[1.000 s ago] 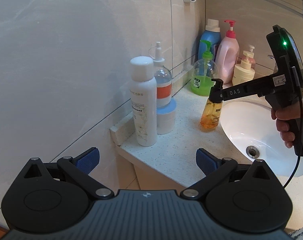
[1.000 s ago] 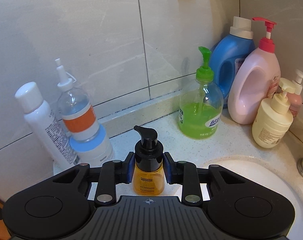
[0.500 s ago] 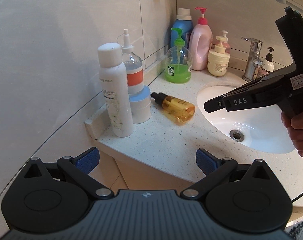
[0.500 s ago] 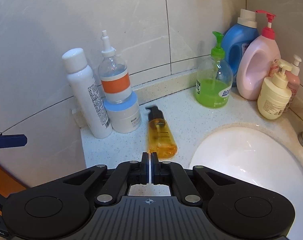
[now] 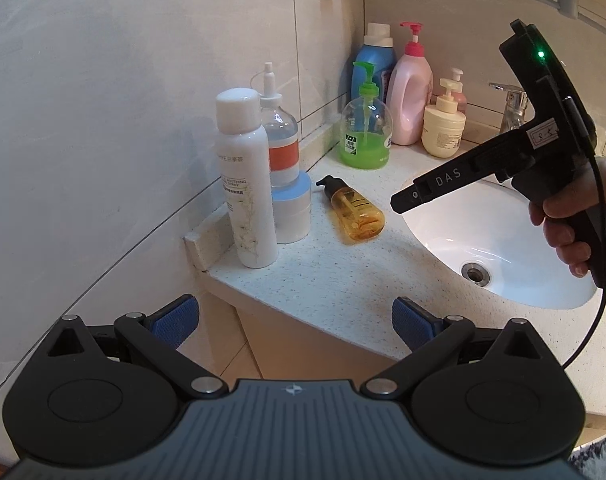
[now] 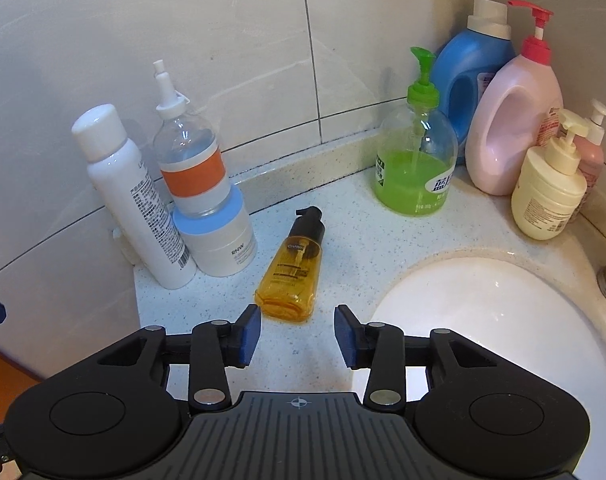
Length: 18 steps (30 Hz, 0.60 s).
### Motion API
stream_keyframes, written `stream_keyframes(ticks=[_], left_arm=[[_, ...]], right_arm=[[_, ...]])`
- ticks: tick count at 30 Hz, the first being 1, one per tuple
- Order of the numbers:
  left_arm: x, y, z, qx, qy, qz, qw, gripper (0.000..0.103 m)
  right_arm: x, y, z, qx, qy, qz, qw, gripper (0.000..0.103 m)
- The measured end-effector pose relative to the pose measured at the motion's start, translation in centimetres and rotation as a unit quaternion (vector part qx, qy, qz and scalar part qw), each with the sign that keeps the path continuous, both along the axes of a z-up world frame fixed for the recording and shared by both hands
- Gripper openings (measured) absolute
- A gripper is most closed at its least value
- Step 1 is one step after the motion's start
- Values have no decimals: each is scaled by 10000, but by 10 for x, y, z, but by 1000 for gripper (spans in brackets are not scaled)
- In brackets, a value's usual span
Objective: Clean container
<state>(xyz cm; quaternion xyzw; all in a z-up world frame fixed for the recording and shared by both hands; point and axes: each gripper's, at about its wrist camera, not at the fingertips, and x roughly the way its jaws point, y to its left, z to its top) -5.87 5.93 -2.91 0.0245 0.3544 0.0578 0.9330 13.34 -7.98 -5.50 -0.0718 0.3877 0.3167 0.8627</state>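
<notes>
The small amber pump bottle with a black cap (image 6: 290,270), gripped upright a second ago, is now lying on its side just ahead of the right gripper (image 6: 297,336), whose empty blue-padded jaws are opening.

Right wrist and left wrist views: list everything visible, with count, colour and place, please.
amber pump bottle: 1, amber with black pump, lying on the countertop ahead of the right gripper
white spray bottle: 1, white, far left
clear bottle: 1, orange band, standing on the jar
jar: 1, white, blue lid
green soap dispenser: 1, by the back ledge
blue jug: 1, corner
pink bottle: 1, red pump
cream pump bottle: 1
small pink bottle: 1, behind it
sink: 1, white
tap: 1, chrome
left gripper: jaws wide, empty
right gripper: jaws opening, empty
hand: 1, on the right gripper's handle
</notes>
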Motion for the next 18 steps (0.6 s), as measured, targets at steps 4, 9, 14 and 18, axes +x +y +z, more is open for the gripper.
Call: stream_keyframes(ticks=[4,9,14,18], left_arm=[[-1,1,3,-49,-20,110,9999,103],[0,3,5,-95,-18,230,9997,103],[2,6,7,-121,-33,363,9993,103],[3,9,8,-106,-53,450,9989,103]], right_arm=[[22,8,-1,3,209,35,9998,46],[52,20,-4,73,581,-1,9983,46],[82,33,-7,73,980,-111,9951,46],[106,41,-10,120,1338,-271,9906,46]])
